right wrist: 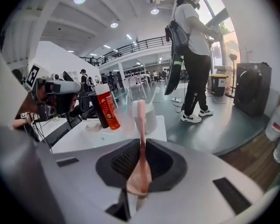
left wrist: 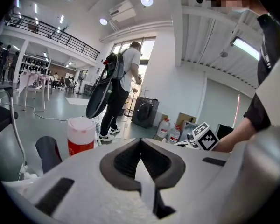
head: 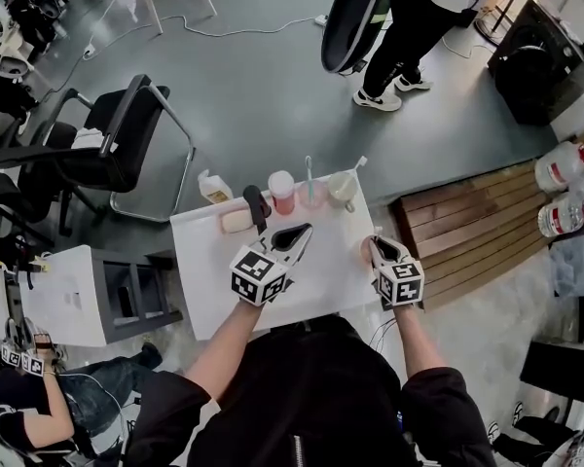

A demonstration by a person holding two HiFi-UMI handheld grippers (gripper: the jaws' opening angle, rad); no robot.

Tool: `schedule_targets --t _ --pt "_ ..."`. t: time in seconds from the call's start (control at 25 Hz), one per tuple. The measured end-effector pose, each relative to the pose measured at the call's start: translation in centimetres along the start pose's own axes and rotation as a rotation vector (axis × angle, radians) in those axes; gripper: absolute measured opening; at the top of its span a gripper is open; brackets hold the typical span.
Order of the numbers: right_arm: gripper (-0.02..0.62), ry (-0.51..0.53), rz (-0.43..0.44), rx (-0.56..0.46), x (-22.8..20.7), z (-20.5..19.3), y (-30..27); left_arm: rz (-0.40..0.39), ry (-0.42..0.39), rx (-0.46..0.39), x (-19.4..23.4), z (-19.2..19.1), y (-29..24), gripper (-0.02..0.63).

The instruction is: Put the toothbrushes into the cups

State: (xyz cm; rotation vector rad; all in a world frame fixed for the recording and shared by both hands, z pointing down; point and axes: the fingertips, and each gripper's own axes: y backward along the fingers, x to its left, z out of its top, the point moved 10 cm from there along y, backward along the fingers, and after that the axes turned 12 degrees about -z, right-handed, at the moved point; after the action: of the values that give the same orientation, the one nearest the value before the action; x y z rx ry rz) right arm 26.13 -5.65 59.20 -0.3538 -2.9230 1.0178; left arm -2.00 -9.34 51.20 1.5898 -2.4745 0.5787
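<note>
My right gripper (right wrist: 142, 143) is shut on a pink toothbrush (right wrist: 141, 125), which stands upright between the jaws with its head on top. In the head view this gripper (head: 376, 245) hovers at the table's right edge. Beyond it stand a cream cup (head: 343, 189) holding a white toothbrush and a translucent pink cup (head: 311, 196) holding a blue one. My left gripper (head: 306, 229) sits over the table's middle, its jaws closed together with nothing between them (left wrist: 140, 141). A red cup with a white lid (left wrist: 81, 134) stands ahead of it.
The small white table (head: 214, 290) also carries a yellowish bottle (head: 212, 187), a bar of soap (head: 236, 221) and a black object (head: 257, 208). A black chair (head: 117, 144) stands at the left. A person (head: 404, 27) stands beyond the table. Water jugs (head: 565, 188) lie at the right.
</note>
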Motion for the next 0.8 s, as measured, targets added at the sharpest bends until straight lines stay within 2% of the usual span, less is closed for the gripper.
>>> schedule_targets --t 0.2,0.4,0.68,0.8 --pt "0.053 0.002 -0.021 0.024 0.0 0.1 -0.3 -0.001 -0.007 -0.003 0.0 0.3 0.5 0.002" --pt "0.075 -0.014 -0.028 0.004 0.3 0.3 0.2 0.007 -0.008 -0.007 0.0 0.3 1.2 0.002" --pt "0.048 -0.019 -0.053 -0.131 1.3 3.2 2.1 0.027 -0.024 -0.024 0.1 0.6 2.7 0.002" --pt "0.028 0.001 -0.038 -0.176 2.5 4.6 2.9 0.044 -0.028 -0.034 0.1 0.8 3.7 0.002"
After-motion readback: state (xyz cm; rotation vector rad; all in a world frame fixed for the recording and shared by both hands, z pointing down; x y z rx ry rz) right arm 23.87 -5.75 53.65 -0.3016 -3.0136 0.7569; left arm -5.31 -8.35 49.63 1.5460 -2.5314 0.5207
